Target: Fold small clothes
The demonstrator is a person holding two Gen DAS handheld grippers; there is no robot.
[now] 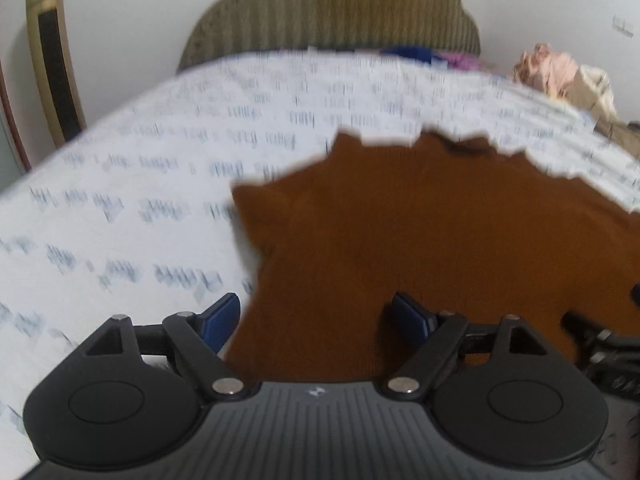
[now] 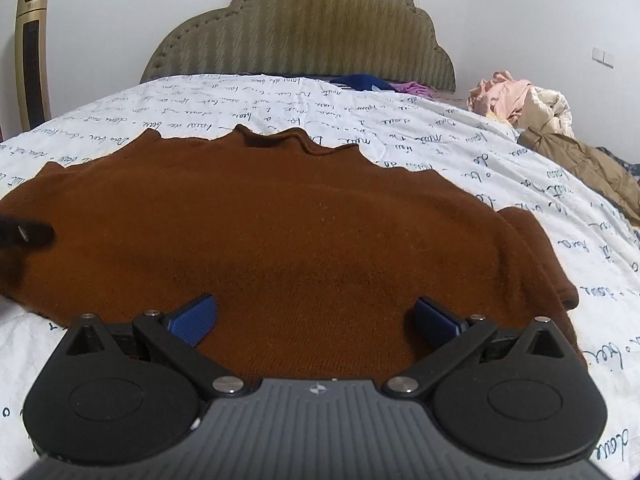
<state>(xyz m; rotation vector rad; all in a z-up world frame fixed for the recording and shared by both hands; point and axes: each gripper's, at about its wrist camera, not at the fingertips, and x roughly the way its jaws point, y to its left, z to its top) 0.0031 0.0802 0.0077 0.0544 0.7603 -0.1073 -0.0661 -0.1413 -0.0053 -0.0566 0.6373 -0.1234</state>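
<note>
Tongs, two, both spread apart, I hold left [image 1: 316, 314] and right [image 2: 316, 316] above one rust-brown knitted sweater [image 2: 260, 232].

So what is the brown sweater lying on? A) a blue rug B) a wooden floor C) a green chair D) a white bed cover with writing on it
D: the brown sweater lies spread flat on the white bed cover, which has dark handwriting printed all over it, with the padded headboard behind.
</note>
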